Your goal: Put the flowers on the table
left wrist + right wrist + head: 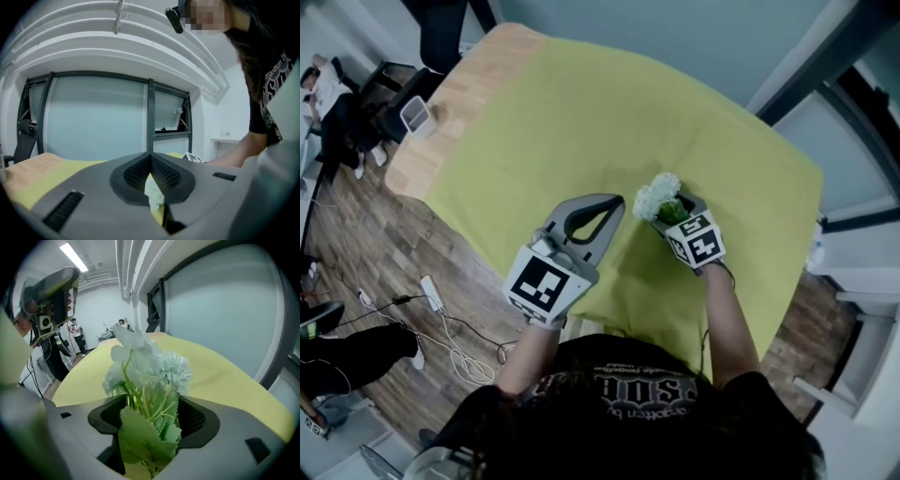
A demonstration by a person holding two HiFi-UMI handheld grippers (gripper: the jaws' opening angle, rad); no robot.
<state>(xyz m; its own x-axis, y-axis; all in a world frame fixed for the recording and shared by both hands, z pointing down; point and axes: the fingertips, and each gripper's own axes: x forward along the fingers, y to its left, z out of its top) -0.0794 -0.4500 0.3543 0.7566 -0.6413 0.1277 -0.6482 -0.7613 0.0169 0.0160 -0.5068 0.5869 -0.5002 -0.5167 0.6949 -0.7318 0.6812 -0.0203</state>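
Note:
A small bunch of white flowers with green leaves stands upright between the jaws of my right gripper, over the front right part of the yellow-green tablecloth. In the right gripper view the flowers fill the gap of the right gripper. Its jaws stand wide and the pads do not press on the stems. Whether the stems rest on the cloth is hidden. My left gripper hovers just left of the bunch. It is shut, with nothing in it.
The cloth covers most of a wooden table, whose bare left end carries a small white box. A power strip and cables lie on the floor at left. Glass walls stand behind the table.

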